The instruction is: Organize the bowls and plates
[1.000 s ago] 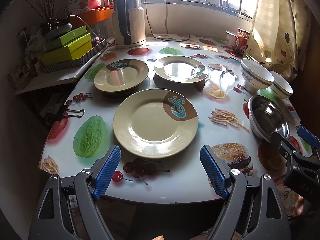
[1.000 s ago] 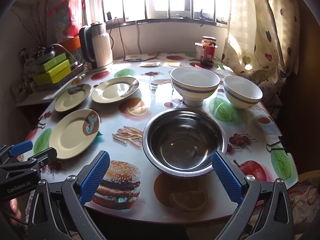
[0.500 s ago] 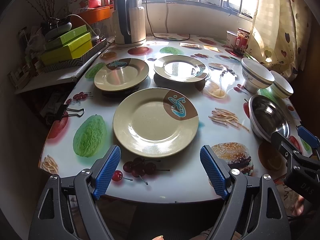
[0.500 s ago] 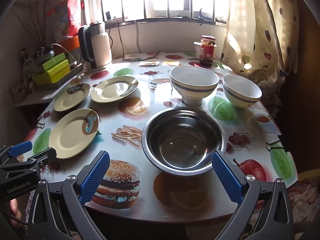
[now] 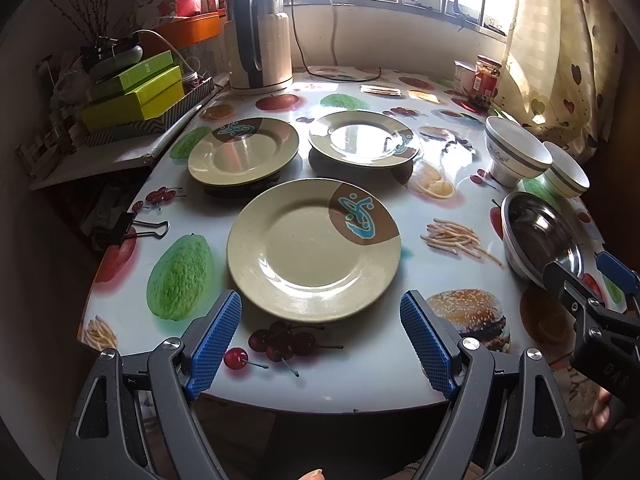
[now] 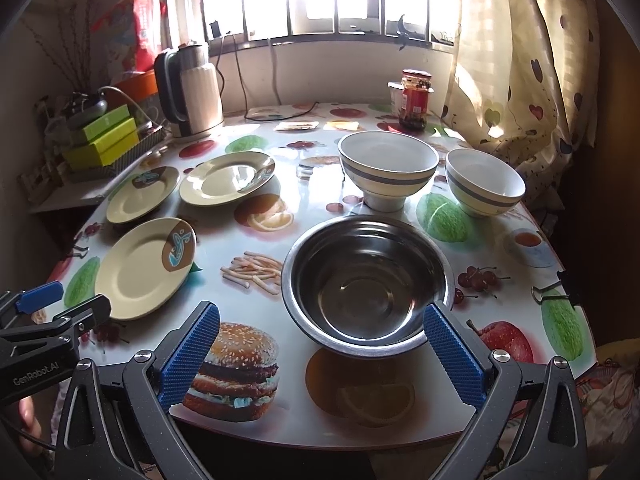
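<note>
Three beige plates with brown-and-blue corner marks lie on the table: a near one [image 5: 312,248] [image 6: 144,268], a far-left one [image 5: 244,150] [image 6: 142,194] and a far-middle one [image 5: 364,138] [image 6: 226,178]. A steel bowl [image 6: 366,284] [image 5: 536,236] sits near the front. Two white bowls with grey bands stand behind it, a larger one [image 6: 386,168] [image 5: 516,156] and a smaller one [image 6: 484,182] [image 5: 568,176]. My left gripper [image 5: 320,336] is open, just short of the near plate. My right gripper [image 6: 318,352] is open, its fingers either side of the steel bowl's near rim.
An electric kettle [image 5: 260,40] with its cord stands at the back left. Green boxes [image 5: 136,92] sit on a side shelf. A red-lidded jar [image 6: 416,100] stands at the back right by the curtain. Binder clips [image 5: 140,228] [image 6: 556,292] grip the tablecloth edges.
Both grippers have crept slightly forward toward the table; the steel bowl now sits a little closer between the right fingers. Nothing on the table has moved.
</note>
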Action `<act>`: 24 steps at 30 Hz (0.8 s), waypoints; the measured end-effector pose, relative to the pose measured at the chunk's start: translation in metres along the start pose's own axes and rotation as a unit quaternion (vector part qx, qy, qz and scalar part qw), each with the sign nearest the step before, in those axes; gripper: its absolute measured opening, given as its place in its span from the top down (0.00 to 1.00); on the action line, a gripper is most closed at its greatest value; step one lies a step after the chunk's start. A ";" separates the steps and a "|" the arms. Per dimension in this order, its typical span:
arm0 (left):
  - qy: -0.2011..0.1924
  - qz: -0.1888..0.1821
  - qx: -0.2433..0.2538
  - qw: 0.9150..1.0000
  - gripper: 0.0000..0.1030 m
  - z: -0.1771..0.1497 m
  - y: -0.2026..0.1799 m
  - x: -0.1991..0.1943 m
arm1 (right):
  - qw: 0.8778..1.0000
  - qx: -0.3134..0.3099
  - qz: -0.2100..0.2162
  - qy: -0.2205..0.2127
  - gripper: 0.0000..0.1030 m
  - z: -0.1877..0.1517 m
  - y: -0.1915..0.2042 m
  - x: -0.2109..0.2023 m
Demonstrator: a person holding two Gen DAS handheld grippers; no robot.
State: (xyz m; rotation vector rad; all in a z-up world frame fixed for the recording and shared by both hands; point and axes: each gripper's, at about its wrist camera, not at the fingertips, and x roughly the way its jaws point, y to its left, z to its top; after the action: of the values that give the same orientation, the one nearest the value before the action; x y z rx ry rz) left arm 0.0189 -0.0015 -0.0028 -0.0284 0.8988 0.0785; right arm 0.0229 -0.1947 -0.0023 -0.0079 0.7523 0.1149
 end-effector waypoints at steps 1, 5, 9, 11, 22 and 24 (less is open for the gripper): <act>0.001 -0.001 0.000 1.000 0.20 0.001 0.001 0.001 | 1.000 -0.001 0.001 0.000 0.00 0.000 0.000 0.000; 0.004 -0.018 -0.001 1.000 0.20 0.009 0.006 0.006 | 1.000 -0.009 0.001 -0.001 0.00 0.008 0.004 0.004; 0.018 -0.021 -0.004 1.000 0.20 0.021 0.015 0.016 | 1.000 -0.018 0.005 -0.005 0.00 0.025 0.011 0.011; 0.021 -0.022 -0.006 1.000 0.20 0.030 0.021 0.021 | 1.000 -0.019 0.006 -0.006 0.00 0.034 0.013 0.016; 0.022 -0.037 -0.091 0.995 0.24 0.077 0.088 0.044 | 0.999 -0.024 0.047 -0.010 0.00 0.091 0.046 0.051; 0.021 -0.032 -0.098 0.994 0.27 0.085 0.101 0.049 | 0.998 -0.022 0.062 -0.007 0.01 0.103 0.057 0.059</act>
State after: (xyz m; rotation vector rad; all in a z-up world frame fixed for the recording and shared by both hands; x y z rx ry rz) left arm 0.1069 0.1072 0.0126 -0.2425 0.9296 0.1061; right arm 0.1299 -0.1271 0.0343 -0.0035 0.7364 0.2489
